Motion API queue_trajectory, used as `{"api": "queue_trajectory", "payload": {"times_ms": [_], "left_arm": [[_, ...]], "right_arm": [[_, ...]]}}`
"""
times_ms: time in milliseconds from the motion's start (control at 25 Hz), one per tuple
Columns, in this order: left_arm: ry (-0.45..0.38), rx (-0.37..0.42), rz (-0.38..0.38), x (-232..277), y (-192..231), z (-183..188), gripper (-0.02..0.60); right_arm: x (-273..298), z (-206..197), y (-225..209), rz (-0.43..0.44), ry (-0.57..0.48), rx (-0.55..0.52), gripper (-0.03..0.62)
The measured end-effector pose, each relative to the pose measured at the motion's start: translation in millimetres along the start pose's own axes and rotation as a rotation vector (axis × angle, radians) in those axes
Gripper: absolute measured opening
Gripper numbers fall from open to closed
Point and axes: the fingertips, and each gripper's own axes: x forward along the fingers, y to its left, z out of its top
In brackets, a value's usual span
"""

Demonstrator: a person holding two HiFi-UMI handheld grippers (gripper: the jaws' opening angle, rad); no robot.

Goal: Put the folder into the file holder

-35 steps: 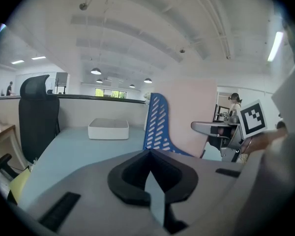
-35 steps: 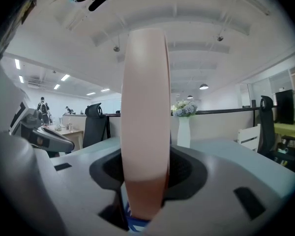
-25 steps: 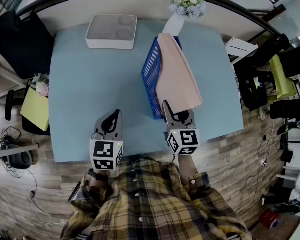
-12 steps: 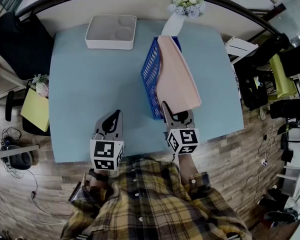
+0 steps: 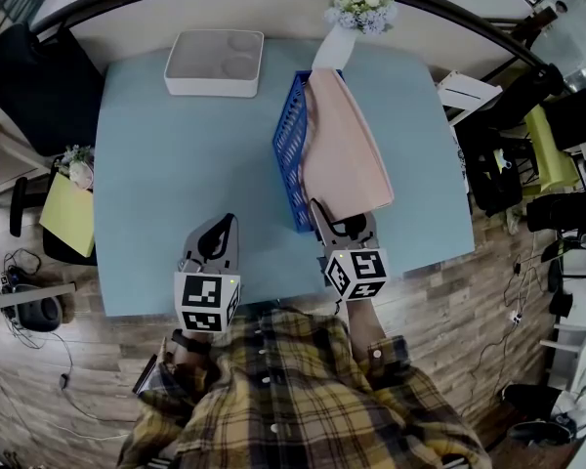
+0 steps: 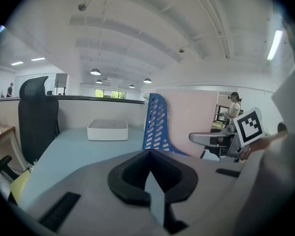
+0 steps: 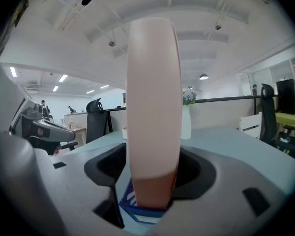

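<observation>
Backing the right claw (image 5: pixel 330 221), its jaws just opening wide off the folder (image 5: pixel 347 154), straight toward the table's (image 5: pixel 176 164) near edge should avoid tipping the holder (image 5: pixel 285 159).

You hold your left gripper (image 5: pixel 213 236) and your right gripper (image 5: pixel 338 223) side by side just in front of your chest, both pointing away from you and tipped slightly downward. The left gripper's jaws are closed together to a point. The right gripper's jaws have just been opening and stand wide, loose on either side of the pink folder (image 5: pixel 347 154) between them.
</observation>
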Motion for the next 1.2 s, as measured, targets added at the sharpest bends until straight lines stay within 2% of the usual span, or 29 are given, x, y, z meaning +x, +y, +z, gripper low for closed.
{"api": "queue_trajectory", "payload": {"times_ms": [640,1200], "left_arm": [[-0.018,0.011,0.003,-14,-14,2,-0.009],[-0.021,0.025,-0.023,-39,-43,-13,-0.009]], "right_arm": [[-23,2,-9,-0.018,0.006,0.054,0.281],[-81,-5,-4,-0.020,0.001,0.099,0.281]]}}
